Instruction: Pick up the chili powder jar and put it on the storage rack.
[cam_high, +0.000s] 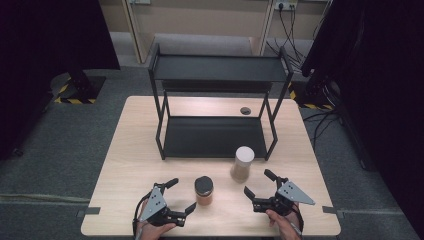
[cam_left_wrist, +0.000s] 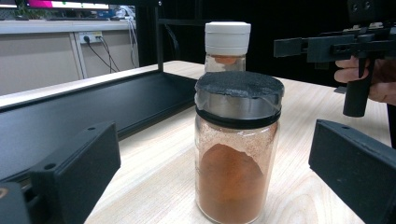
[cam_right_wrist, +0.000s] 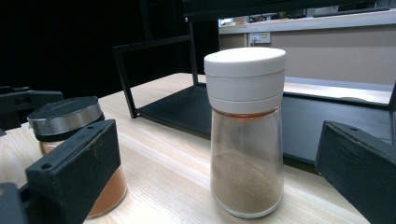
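Near the tabletop's front edge, the left gripper (cam_high: 181, 196) and right gripper (cam_high: 257, 184) rest released, jaws spread wide with nothing between the pads. Between them, just inside the left gripper's jaws, stands the dark-lidded glass jar (cam_high: 203, 190), partly filled with reddish-brown powder. Farther in, ahead of the right gripper, the white-capped shaker (cam_high: 242, 163) holds tan powder. Behind both, the black two-tier rack (cam_high: 215, 136) spans the tabletop's (cam_high: 130, 165) back half.
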